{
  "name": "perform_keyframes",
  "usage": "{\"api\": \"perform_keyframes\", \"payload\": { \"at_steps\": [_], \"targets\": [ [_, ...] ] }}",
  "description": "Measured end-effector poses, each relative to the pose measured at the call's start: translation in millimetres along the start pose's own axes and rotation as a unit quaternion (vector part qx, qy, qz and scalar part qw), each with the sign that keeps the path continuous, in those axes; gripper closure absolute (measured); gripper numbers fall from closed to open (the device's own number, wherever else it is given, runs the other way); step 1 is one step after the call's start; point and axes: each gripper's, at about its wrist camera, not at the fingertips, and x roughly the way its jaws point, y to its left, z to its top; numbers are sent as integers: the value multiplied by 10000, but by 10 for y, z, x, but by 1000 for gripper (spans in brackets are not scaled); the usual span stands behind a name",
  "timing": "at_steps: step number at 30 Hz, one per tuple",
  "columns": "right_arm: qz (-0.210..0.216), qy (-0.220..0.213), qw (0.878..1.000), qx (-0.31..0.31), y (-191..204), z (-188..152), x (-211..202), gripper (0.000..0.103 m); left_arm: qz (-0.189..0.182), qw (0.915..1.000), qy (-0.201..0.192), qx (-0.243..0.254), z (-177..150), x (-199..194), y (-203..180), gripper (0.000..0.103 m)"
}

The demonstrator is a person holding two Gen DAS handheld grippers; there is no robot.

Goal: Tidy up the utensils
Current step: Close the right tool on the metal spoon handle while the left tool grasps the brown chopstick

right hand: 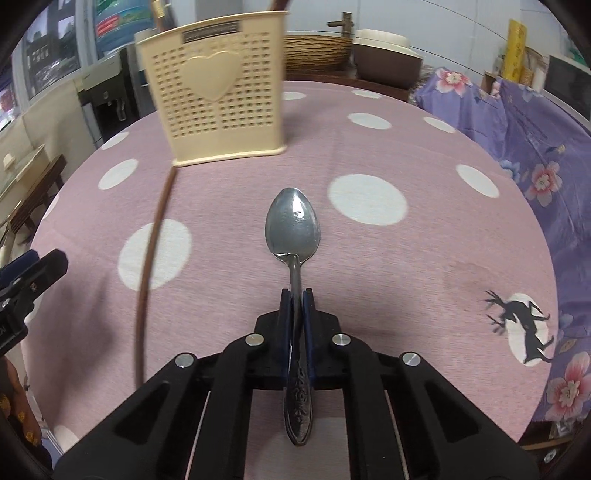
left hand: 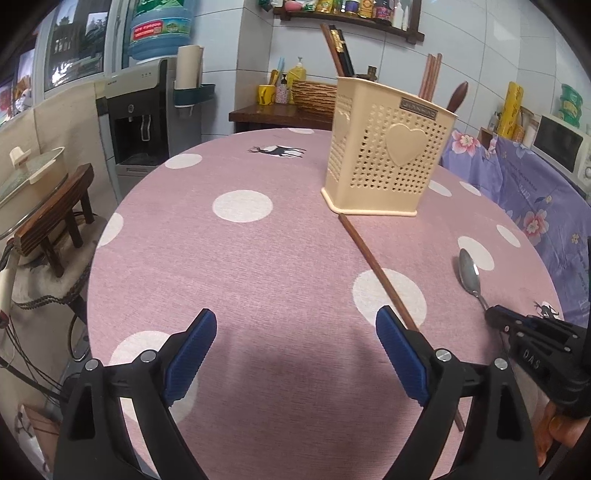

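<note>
Nearest the right wrist camera, the right hand-held gripper [right hand: 296, 295] is clenched on the neck of a metal spoon [right hand: 293, 229]; the patterned handle runs back between the blue pads and the bowl lies face up ahead of them, over the pink dotted cloth of the round surface [right hand: 424, 258]. The left hand-held gripper [left hand: 295, 328] stands released, its jaws spread wide with only bare cloth between them. A single brown chopstick [left hand: 373, 266] lies flat on the surface, passing under the right-hand finger [left hand: 400, 354] of the left hand-held gripper and running away until its far end touches the base of the holder. The spoon lies well to the right of this chopstick in the left wrist view. Beyond both stands an upright cream holder [left hand: 384, 158], perforated and marked with a raised heart; several chopsticks [left hand: 432, 79] and a dark wooden handle [left hand: 458, 96] rise from its top. Behind the surface are a water dispenser [left hand: 138, 118] at left, a woven basket [left hand: 314, 94] on a dark side table, a wall shelf of bottles [left hand: 351, 11], and floral purple fabric [left hand: 535, 192] at right.
</note>
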Motion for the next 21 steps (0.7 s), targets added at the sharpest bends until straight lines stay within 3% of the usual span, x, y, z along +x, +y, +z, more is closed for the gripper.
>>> {"api": "perform_keyframes", "payload": {
  "at_steps": [5,7,8,9,15,18,19,21],
  "targets": [
    [389,-45,9991,148,-129,-21,-18,91,-186,9997,90,156,-5,52,-190,11],
    [514,-76,9982,296,-188,-11,-28,71,-247,9991,120,315,14,81,-290,10],
    [523,-159,9978,363,-223,-4,-50,48,-263,9989,144,369,24,98,-333,8],
    [497,-238,9977,398,-250,0,-75,42,-267,9987,171,404,37,117,-369,7],
    [430,-334,9974,480,-383,25,-137,42,-234,9977,474,419,236,346,-478,7],
    [431,-322,9973,497,-422,14,-130,42,-15,9976,548,432,379,480,-539,8],
    [436,-312,9973,496,-425,16,-125,42,49,9971,588,482,415,531,-576,11],
    [446,-309,9974,475,-428,18,-124,42,62,9962,722,493,474,651,-632,32]
  ]
}}
